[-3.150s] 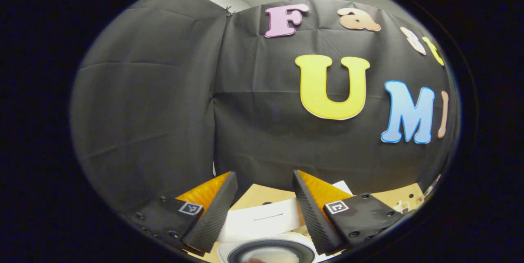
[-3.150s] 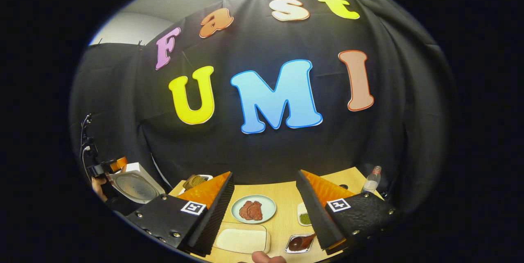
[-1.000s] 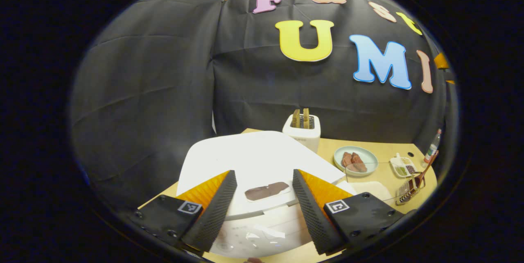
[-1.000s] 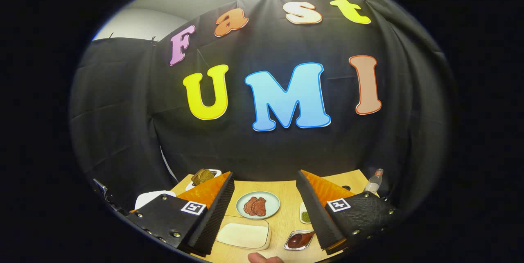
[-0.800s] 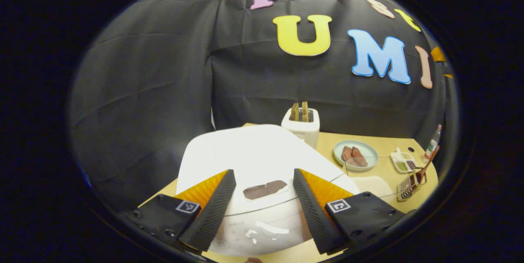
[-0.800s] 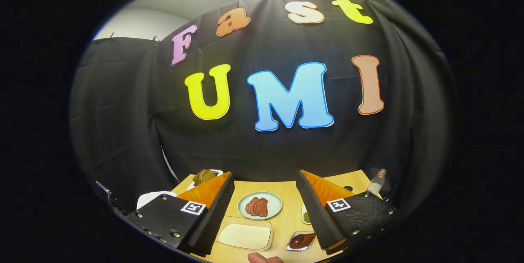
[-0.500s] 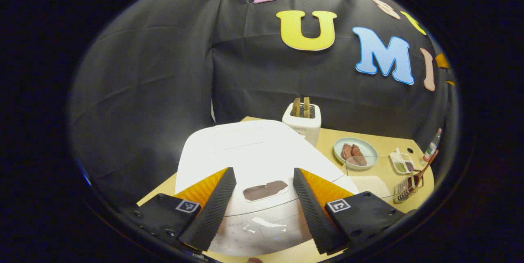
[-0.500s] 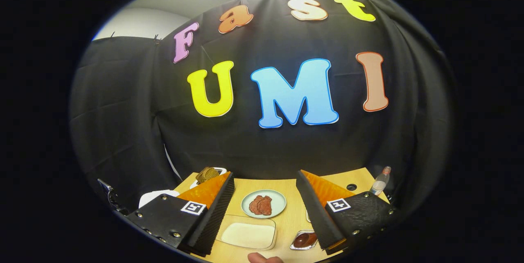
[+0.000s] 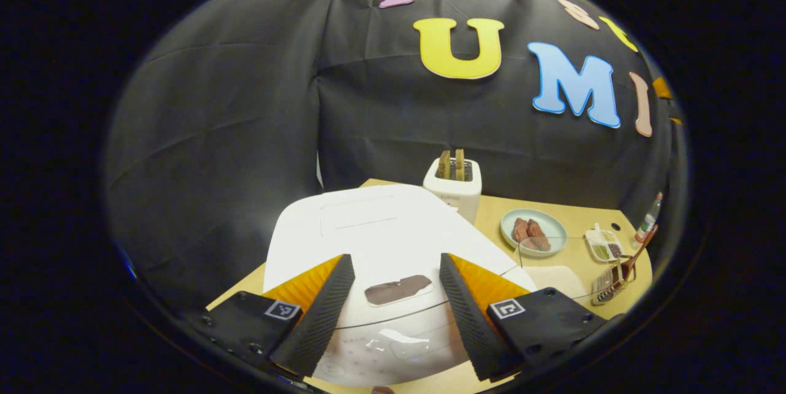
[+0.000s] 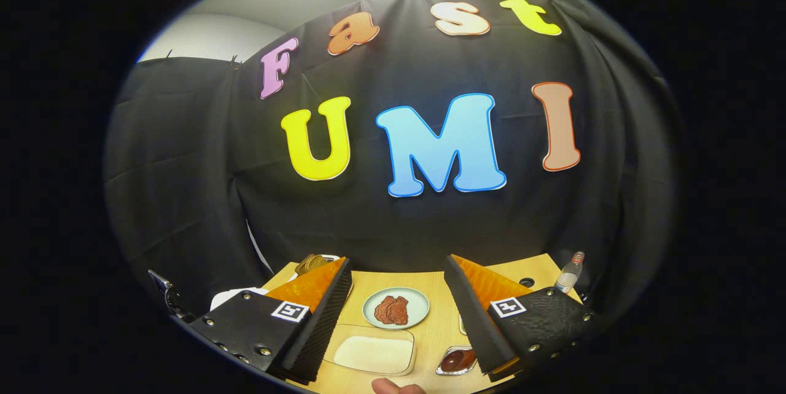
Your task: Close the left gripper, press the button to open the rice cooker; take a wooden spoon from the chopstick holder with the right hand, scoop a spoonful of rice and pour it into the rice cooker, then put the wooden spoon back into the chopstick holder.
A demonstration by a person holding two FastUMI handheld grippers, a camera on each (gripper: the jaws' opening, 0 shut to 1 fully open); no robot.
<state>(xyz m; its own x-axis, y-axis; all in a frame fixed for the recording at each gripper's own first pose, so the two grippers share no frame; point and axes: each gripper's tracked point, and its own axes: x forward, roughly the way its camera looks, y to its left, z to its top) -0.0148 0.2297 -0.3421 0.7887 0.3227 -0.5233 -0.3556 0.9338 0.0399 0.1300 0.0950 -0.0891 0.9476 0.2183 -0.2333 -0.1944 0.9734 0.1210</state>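
The left hand-held gripper (image 9: 393, 296), fingers spread, hangs over the smooth, rigid white rice cooker (image 9: 374, 240), best pressed on its dark brown button (image 9: 398, 289).

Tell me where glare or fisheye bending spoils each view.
Left gripper view: the rice cooker lid is blown out to flat white, with reflections on its front panel; the table edge curves. Right gripper view: evenly lit, the table dim and bowed at the bottom, a ceiling light glaring at top.
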